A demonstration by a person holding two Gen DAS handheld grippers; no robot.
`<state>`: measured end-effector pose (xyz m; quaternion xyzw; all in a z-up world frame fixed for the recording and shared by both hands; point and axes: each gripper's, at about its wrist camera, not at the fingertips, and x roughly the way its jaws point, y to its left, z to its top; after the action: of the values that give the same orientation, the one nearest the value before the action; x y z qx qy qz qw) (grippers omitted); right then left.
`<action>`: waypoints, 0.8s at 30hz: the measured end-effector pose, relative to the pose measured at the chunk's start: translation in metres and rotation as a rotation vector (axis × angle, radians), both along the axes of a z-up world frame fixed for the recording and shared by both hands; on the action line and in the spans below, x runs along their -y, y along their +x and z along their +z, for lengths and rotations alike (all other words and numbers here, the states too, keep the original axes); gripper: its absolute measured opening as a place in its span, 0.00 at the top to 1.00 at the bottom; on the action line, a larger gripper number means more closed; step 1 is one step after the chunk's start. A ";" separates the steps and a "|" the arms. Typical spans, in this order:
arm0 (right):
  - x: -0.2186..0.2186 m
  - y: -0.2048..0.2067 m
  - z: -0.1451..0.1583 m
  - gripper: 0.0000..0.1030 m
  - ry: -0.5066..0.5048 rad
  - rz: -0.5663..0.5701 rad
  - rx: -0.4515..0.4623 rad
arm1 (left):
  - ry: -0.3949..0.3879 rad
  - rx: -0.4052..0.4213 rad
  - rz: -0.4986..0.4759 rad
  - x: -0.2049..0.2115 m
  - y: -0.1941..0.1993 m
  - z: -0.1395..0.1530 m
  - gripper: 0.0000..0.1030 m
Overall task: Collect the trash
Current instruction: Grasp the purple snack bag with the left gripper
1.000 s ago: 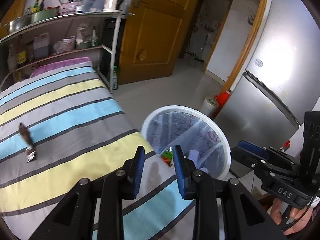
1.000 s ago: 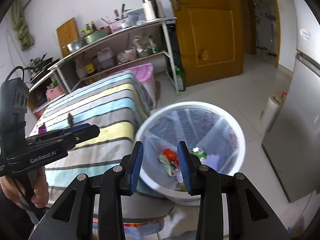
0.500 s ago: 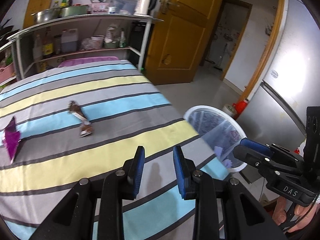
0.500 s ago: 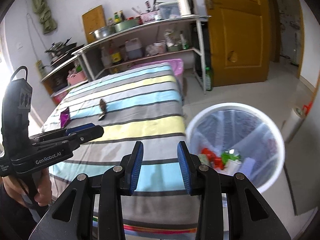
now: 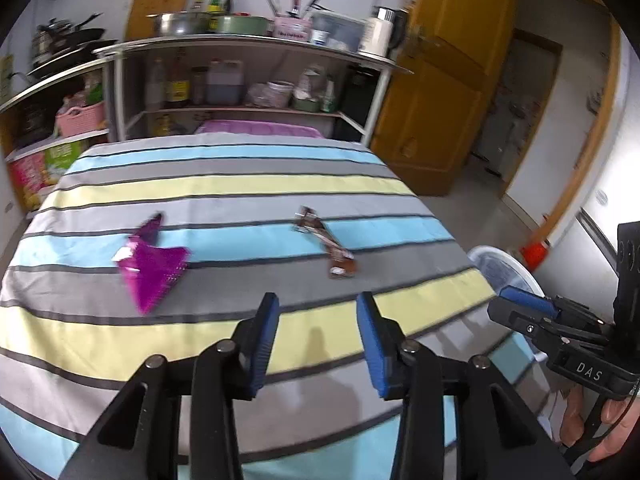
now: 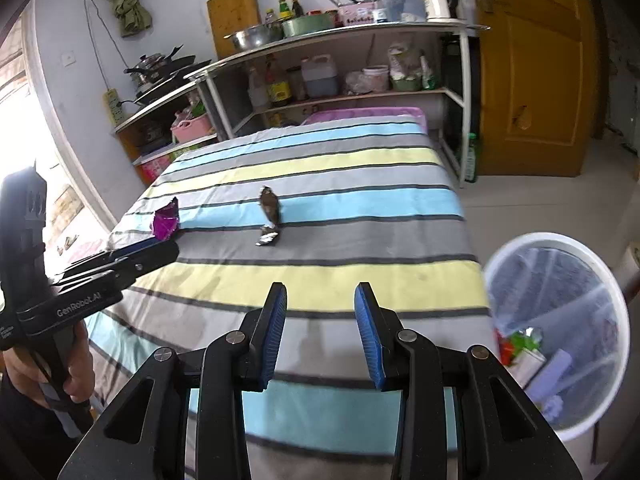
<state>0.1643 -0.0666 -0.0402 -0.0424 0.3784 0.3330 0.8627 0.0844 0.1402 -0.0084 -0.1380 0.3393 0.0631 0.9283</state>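
Two pieces of trash are seen on the striped bedsheet [image 5: 224,184]: one purple wrapper [image 5: 150,264] toward the left side and one brown wrapper [image 5: 326,246] near the middle, well apart from each other. One white trash bin [image 6: 560,332] is placed on the floor just beside the bed's right edge, with several discarded items already seen inside it.

The left gripper [image 5: 318,338] and the right gripper [image 6: 320,330] are each held above the near part of the bed with jaws spread wide, and nothing is gripped by either.

The step in hand is judged to be the approach to a piece to be picked up. For the next move, one gripper would need to be lowered over a wrapper, the thin foil pinched off the soft cloth without the sheet being caught, and the piece carried to the bin.
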 end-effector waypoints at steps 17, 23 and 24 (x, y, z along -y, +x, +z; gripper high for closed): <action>-0.083 0.036 -0.019 0.64 -0.056 0.099 -0.018 | -0.002 -0.028 0.249 -0.100 -0.005 -0.017 0.46; -0.102 0.053 -0.031 0.64 -0.079 0.104 -0.039 | -0.035 -0.053 0.260 -0.112 0.008 -0.029 0.46; -0.105 0.056 -0.033 0.64 -0.083 0.103 -0.043 | -0.043 -0.059 0.261 -0.112 0.011 -0.031 0.46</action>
<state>0.2203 0.0387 -0.0730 -0.0901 0.4077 0.3620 0.8334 0.0950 0.2524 -0.0394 -0.1989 0.3467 0.1803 0.8987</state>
